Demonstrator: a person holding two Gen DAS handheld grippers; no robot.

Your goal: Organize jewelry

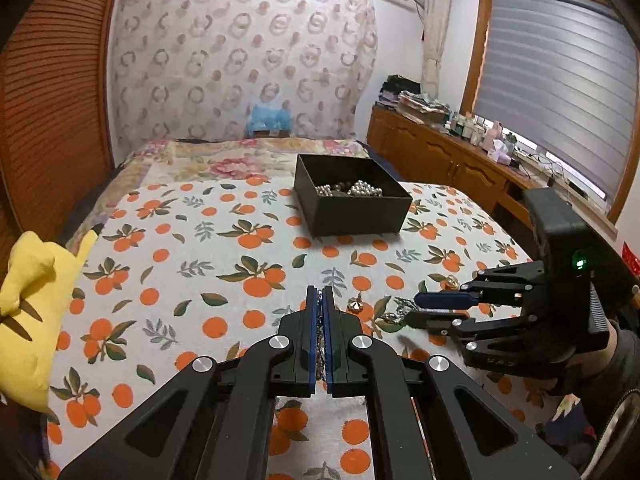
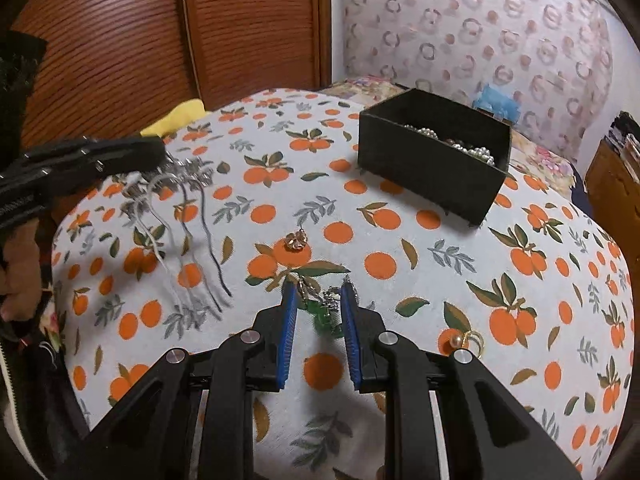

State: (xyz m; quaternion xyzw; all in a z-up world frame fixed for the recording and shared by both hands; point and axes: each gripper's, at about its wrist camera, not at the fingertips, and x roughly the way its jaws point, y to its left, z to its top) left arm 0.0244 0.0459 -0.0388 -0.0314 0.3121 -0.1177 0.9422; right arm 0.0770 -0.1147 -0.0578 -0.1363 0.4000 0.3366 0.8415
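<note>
No legible writing; left gripper (image 1: 320, 294) clamped on silver chain (image 2: 188, 172), right gripper (image 2: 319, 300) parted astride green-stone necklace (image 2: 326, 312), level over cloth.

A black open box (image 2: 432, 164) sits on the bed, holding pearl beads (image 2: 476, 152). A silver hairpin (image 2: 176, 200) hangs from above – prongs down, blurred. A small gold flower piece (image 2: 295, 239), a green-stone chain (image 2: 326, 312) and a pearl ring (image 2: 464, 342) lie apart on the cloth
</note>
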